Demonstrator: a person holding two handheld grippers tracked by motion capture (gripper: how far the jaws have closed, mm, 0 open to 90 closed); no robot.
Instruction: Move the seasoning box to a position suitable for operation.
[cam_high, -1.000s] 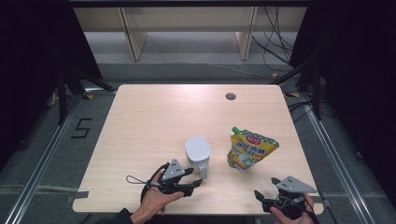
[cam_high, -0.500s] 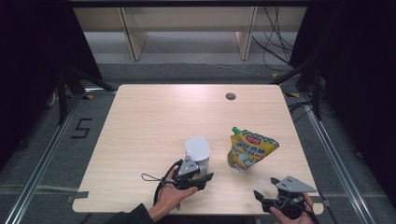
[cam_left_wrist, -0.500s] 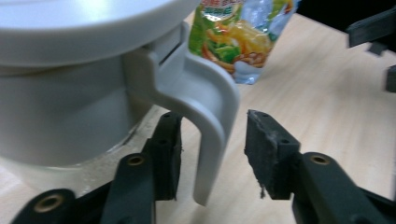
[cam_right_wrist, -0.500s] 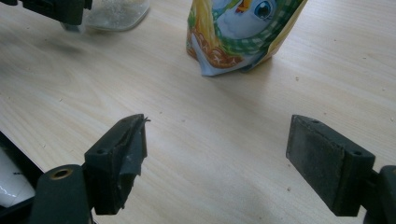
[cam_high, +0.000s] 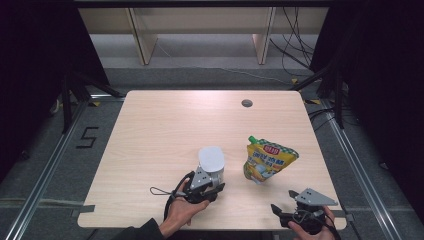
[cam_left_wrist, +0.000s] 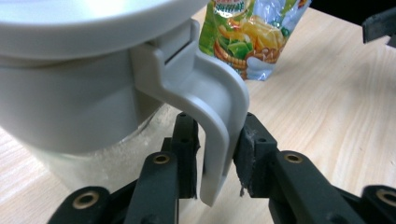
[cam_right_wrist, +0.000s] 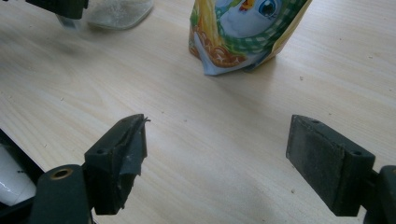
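A pale grey jug (cam_high: 211, 160) with a lid stands on the wooden table (cam_high: 165, 125), near its front edge. My left gripper (cam_high: 215, 186) reaches in from the front, and its jaws have just been closing around the jug's handle (cam_left_wrist: 219, 107). In the left gripper view (cam_left_wrist: 218, 140) one pad touches the handle and the other stands a sliver off it. A yellow and green spouted pouch (cam_high: 267, 162) stands upright to the right of the jug. My right gripper (cam_high: 285, 202) rests open at the front right, its jaws (cam_right_wrist: 217, 123) spread wide over bare wood, short of the pouch (cam_right_wrist: 243, 32).
A round cable hole (cam_high: 246, 103) sits near the table's far edge. Beyond the table are wooden shelf legs (cam_high: 142, 40) and loose cables (cam_high: 295, 45) on the floor. Metal floor rails (cam_high: 50, 170) run along both sides.
My left hand has moved right, up to the jug, and its jaws have narrowed around the handle. The right gripper, jug and pouch have stayed put.
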